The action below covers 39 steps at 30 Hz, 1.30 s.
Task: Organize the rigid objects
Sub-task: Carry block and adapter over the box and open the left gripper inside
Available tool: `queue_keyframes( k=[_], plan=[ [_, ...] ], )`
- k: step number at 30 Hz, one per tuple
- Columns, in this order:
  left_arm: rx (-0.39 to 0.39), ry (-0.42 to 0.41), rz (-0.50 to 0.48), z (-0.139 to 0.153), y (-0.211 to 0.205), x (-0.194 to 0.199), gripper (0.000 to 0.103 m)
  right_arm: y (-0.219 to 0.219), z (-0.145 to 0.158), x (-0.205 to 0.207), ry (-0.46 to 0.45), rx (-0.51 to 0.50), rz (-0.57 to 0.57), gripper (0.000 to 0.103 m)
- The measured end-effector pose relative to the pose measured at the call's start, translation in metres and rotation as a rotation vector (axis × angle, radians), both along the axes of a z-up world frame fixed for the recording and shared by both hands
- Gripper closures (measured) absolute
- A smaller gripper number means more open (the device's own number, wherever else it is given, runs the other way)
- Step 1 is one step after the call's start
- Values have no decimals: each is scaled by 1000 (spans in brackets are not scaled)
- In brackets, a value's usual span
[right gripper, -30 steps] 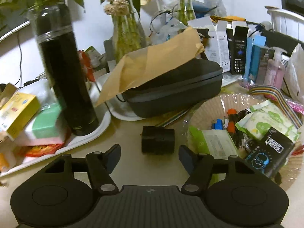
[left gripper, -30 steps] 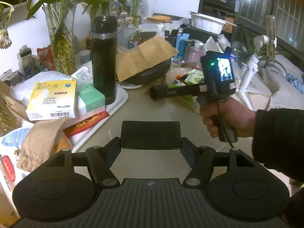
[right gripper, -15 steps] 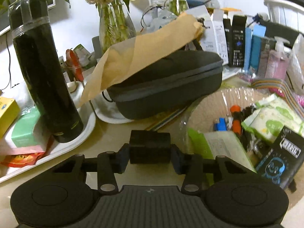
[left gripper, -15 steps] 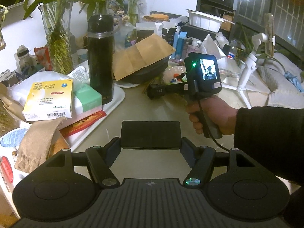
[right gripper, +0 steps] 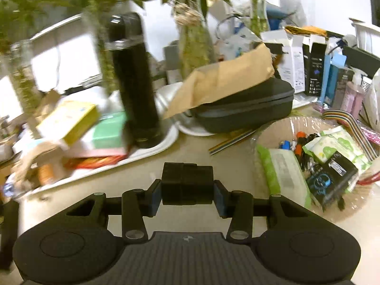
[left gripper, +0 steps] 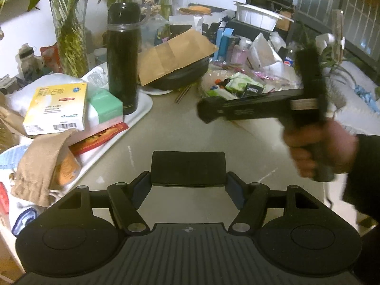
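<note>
The right gripper point(right gripper: 187, 196) was clenched on a small black block point(right gripper: 187, 182), held above the table just right of the white tray point(left gripper: 140, 109) carrying the black flask point(right gripper: 135, 83). The left gripper point(left gripper: 188, 185) gripped a flat black box point(left gripper: 188, 167) in front of that tray. Both pieces seemed mid-carry; next, each needed a free spot, perhaps on the tray.

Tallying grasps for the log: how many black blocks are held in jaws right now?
2. One flat black block sits in the left gripper; one chunkier black block sits in the right gripper. Others could be hidden in the table clutter.
</note>
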<state>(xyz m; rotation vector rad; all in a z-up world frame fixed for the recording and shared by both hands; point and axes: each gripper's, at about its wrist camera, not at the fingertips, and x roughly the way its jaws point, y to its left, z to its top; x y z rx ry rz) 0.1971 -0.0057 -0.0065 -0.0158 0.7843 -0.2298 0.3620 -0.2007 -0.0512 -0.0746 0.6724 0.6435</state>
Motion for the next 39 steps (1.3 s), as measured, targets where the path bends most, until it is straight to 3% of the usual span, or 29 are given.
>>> queue_keyframes(
  k=[9,15,20,29,39],
  plan=[
    [18,-1,-70,17,-20,-47,36,-33,58,-76,-12,34,2,55],
    [-1,-33,-99,43,-31,-73,36,-52,105,-125,-62,59,-7,55],
    [4,-67,-98,63,-35,-90,36,-60,127,-158,-83,63,-14,55],
    [32,-78,-68,78,-19,-118,36,-68,128,-204,-82,43,-40,55],
    [51,-57,-29,74,1,-139,36,-69,102,-250,-45,9,-62,55]
  ],
)
